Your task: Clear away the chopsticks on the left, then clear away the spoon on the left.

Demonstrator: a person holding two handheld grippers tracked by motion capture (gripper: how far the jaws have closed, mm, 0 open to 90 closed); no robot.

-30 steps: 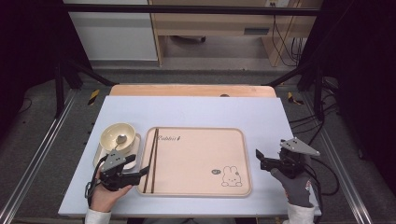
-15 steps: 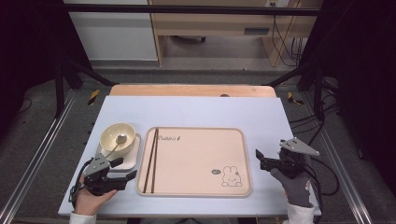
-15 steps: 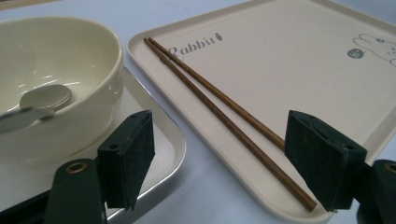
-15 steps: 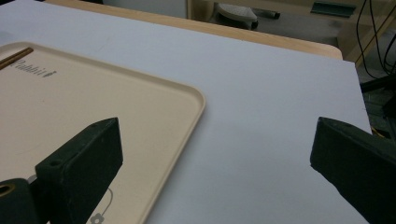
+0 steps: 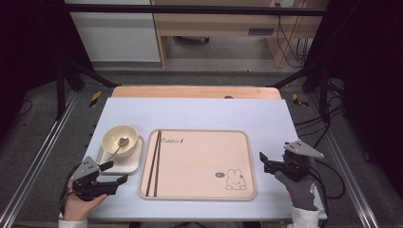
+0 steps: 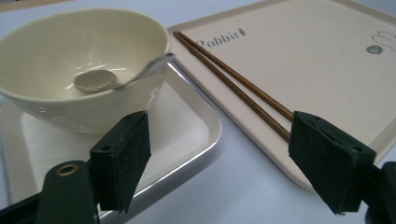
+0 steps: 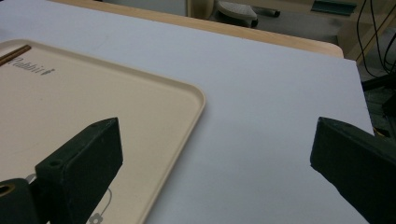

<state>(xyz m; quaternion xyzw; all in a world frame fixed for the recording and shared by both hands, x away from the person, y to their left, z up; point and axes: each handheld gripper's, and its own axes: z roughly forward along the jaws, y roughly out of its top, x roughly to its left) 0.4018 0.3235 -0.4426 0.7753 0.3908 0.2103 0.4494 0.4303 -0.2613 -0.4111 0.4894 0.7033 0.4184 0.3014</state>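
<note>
Left gripper (image 5: 113, 173), jaws just opening, spread and empty, hovering near the white square plate's (image 6: 196, 135) corner, apparently drawing clear. Resting on that plate: glossy cream bowl (image 6: 84, 70), rounded, cradling a metal spoon (image 6: 100, 79). Lying just beside, along the matte beige tray's (image 5: 199, 194) left edge: slim brown chopsticks (image 6: 233, 84). Right gripper (image 5: 264, 163) idling, spread, empty.

lab recording bay, black metal frame (image 5: 62, 90), floor cables (image 5: 290, 38), dark surround
</note>
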